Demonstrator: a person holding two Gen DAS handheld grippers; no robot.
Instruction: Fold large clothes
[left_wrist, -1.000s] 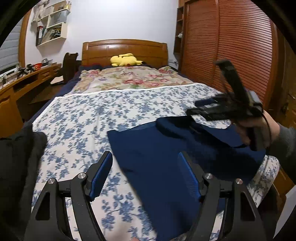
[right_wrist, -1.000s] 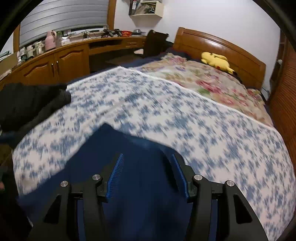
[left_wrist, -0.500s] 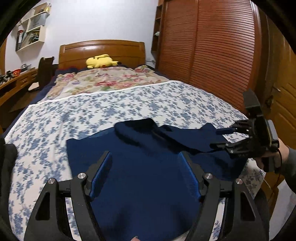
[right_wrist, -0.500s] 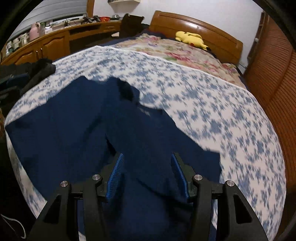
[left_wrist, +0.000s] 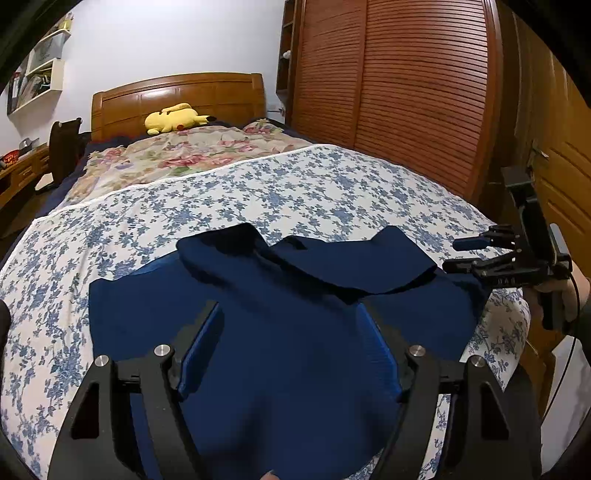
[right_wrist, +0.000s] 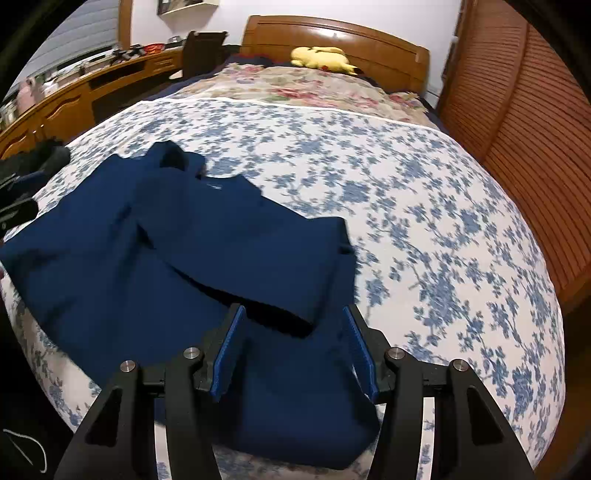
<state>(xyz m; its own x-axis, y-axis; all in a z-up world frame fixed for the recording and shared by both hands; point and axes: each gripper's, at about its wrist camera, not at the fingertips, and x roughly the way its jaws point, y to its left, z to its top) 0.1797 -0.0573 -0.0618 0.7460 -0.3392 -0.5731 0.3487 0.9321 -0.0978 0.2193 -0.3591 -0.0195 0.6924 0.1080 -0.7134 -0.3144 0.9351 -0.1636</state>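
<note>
A large navy garment (left_wrist: 280, 354) lies spread at the near end of the bed, one sleeve (left_wrist: 354, 258) folded across its upper part. Above its middle hovers my left gripper (left_wrist: 291, 314), open, with nothing between its blue pads. In the right wrist view the same garment (right_wrist: 184, 240) runs from the left edge to the centre. My right gripper (right_wrist: 293, 314) stands open over the garment's right end, near the sleeve cuff (right_wrist: 295, 317), gripping nothing. The left wrist view shows that right gripper (left_wrist: 469, 254) at the garment's right edge, held by a hand.
The bed has a blue-flowered sheet (left_wrist: 295, 184), with a floral quilt (left_wrist: 192, 147) and a yellow plush toy (left_wrist: 173, 118) by the wooden headboard. A slatted wooden wardrobe (left_wrist: 406, 92) lines the right side. A desk (right_wrist: 74, 96) and dark clothes (right_wrist: 33, 166) are at the left.
Both grippers have travelled sideways along the foot of the bed. The garment now sits centred under the left gripper, and the right gripper has moved out to the garment's right end. Jaws unchanged.
</note>
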